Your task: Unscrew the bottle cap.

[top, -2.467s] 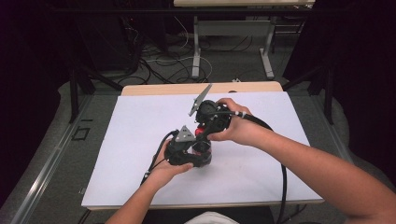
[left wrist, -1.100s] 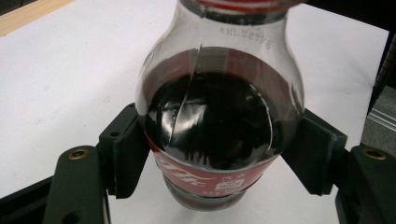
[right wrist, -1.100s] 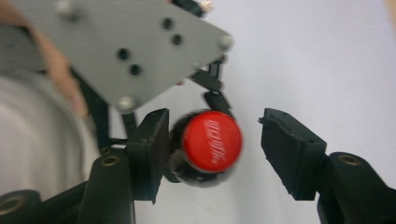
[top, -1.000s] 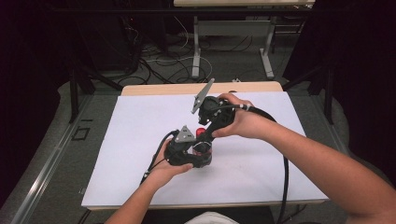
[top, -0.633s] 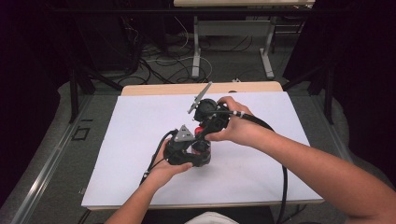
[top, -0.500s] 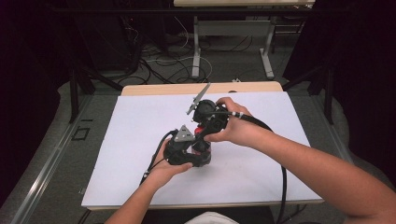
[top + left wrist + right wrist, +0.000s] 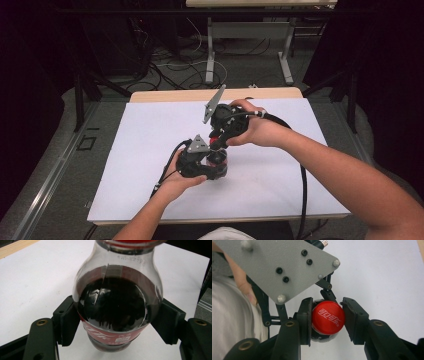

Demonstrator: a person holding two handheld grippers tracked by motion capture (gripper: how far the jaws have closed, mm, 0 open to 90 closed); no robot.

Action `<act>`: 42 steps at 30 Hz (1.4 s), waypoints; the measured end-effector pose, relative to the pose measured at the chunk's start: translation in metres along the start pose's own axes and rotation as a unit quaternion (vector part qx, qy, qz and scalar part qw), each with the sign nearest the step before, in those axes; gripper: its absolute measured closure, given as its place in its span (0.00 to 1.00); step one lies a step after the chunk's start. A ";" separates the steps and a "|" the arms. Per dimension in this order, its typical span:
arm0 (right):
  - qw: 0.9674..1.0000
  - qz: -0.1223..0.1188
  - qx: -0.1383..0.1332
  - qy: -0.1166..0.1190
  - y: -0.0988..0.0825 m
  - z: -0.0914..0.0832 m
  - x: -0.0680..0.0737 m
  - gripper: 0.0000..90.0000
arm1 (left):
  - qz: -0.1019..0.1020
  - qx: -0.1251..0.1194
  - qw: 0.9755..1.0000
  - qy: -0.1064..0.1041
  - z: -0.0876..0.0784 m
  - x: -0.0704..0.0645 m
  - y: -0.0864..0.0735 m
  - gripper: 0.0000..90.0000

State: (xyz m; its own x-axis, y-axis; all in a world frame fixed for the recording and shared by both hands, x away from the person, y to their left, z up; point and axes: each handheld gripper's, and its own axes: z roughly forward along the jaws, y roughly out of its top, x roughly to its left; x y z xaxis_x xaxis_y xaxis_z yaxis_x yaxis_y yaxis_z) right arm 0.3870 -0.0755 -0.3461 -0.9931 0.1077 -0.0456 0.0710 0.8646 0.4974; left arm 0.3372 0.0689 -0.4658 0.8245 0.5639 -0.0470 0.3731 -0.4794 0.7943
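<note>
- The small clear plastic bottle of dark cola with a red label band (image 7: 116, 307) stands upright on the white table sheet (image 7: 125, 145), near its middle and somewhat toward the front edge.
- The left gripper (image 7: 117, 322) comes in level; its black jaws are clamped on the bottle's round belly, one pad on each side.
- The right gripper (image 7: 328, 318) points down from above; its jaws have just been closing and now pinch the round red screw cap (image 7: 328, 317).
</note>
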 end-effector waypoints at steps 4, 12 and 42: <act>1.000 -0.004 -0.006 0.019 -0.003 -0.002 -0.004 0.68 | 0.003 -0.001 1.000 -0.004 0.000 -0.001 0.000 0.33; 0.999 0.002 -0.022 0.026 -0.007 -0.015 -0.011 0.68 | -0.006 0.004 1.000 -0.002 0.003 0.002 -0.003 0.33; 0.992 0.112 -0.035 -0.050 -0.055 0.002 -0.004 0.68 | -0.048 -0.005 0.998 0.040 -0.008 0.030 -0.010 0.33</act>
State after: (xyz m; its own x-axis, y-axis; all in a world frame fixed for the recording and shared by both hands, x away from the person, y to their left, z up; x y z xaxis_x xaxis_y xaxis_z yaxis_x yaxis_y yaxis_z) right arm 0.3876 -0.1229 -0.3752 -0.9385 0.3451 -0.0119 0.2789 0.7780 0.5629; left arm 0.3543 0.0959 -0.4703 0.7482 0.6594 -0.0741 0.4434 -0.4138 0.7951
